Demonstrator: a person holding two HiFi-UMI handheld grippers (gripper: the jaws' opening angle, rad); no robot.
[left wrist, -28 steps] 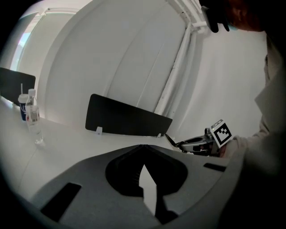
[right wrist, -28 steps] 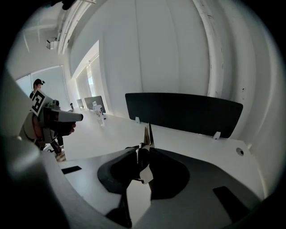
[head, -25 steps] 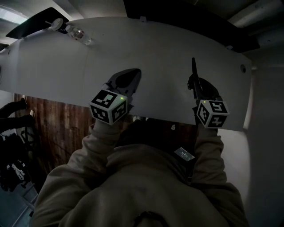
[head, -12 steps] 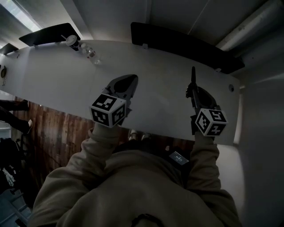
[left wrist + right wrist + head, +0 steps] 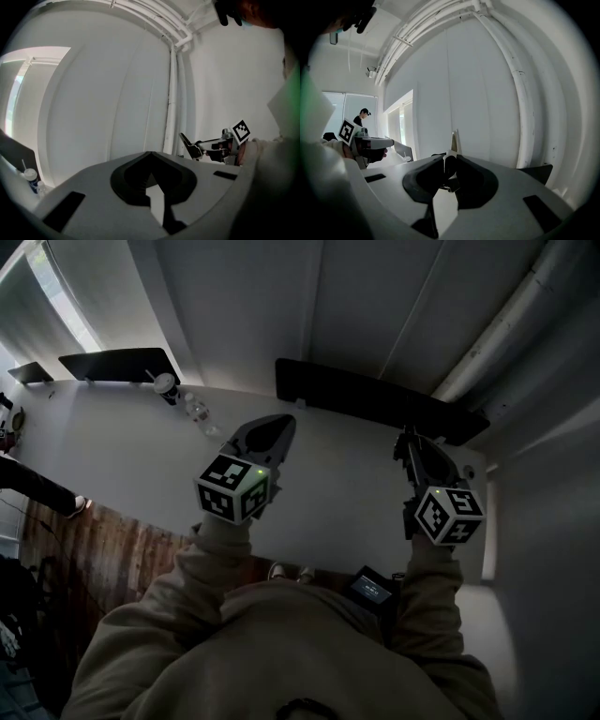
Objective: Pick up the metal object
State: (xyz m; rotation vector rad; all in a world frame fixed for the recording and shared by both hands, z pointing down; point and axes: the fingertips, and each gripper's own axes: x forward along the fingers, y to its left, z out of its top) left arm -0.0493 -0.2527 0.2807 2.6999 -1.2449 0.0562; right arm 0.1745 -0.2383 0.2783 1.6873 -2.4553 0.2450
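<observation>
Slim, pointed metal object (image 5: 453, 139)

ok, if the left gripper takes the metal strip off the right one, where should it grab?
Probably the free end of the metal strip that sticks out past the fingers of the right gripper; the lower part is clamped. Bring the left gripper in from the side, across it, closing on its broad faces, since it's thin.
</observation>
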